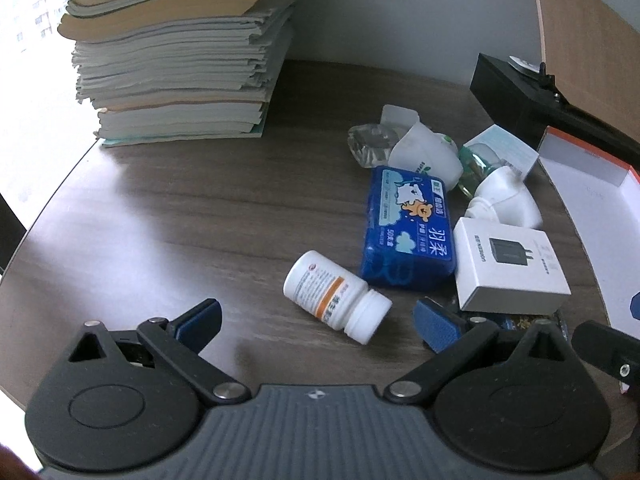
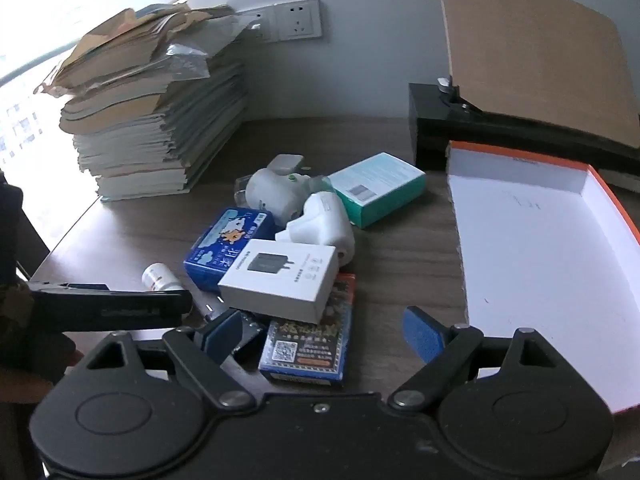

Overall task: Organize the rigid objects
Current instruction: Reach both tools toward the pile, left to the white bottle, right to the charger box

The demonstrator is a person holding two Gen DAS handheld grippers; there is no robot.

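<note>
Fingers on both the left gripper (image 1: 316, 320) and right gripper (image 2: 322, 334) are spread, empty. Pill bottle (image 1: 336, 295), lower middle of frame, lies sideways, so it'll probably roll if nudged.

Book stack (image 2: 156, 120) — wall socket (image 2: 298, 20)

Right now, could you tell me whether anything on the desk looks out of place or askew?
Yes. The white pill bottle lies on its side, the white charger box rests tilted on the card box, and the orange-rimmed box holds nothing while the items sit heaped beside it.
</note>
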